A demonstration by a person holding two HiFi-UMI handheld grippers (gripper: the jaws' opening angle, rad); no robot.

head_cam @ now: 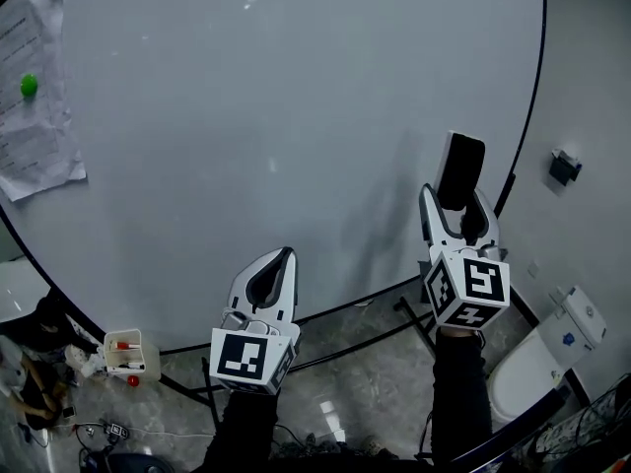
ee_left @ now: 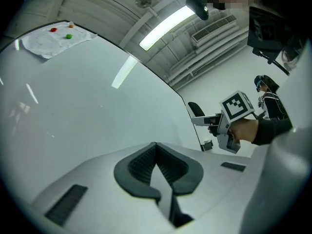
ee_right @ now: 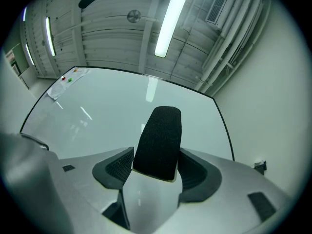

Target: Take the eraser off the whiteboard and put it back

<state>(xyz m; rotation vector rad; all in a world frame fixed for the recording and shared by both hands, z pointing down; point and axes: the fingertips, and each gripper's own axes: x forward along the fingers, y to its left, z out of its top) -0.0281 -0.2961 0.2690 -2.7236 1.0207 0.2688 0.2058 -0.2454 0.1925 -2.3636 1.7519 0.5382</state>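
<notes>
The black felt eraser [head_cam: 460, 170] stands upright between the fingers of my right gripper [head_cam: 459, 203], which is shut on it close in front of the whiteboard [head_cam: 246, 116], near the board's right edge. Whether the eraser touches the board I cannot tell. In the right gripper view the eraser [ee_right: 158, 140] fills the gap between the dark pads, its felt top sticking out past them. My left gripper [head_cam: 285, 258] is lower and to the left, shut with nothing in it; its pads [ee_left: 141, 167] meet. From the left gripper view I see the right gripper [ee_left: 207, 119] with the eraser [ee_left: 196, 109].
A sheet of paper [head_cam: 35, 116] hangs at the board's upper left under a green magnet [head_cam: 29, 85]. A small white box with markers [head_cam: 128, 355] sits by the board's lower left. A black fixture [head_cam: 564, 166] is on the wall at right, a white container [head_cam: 547, 358] below it.
</notes>
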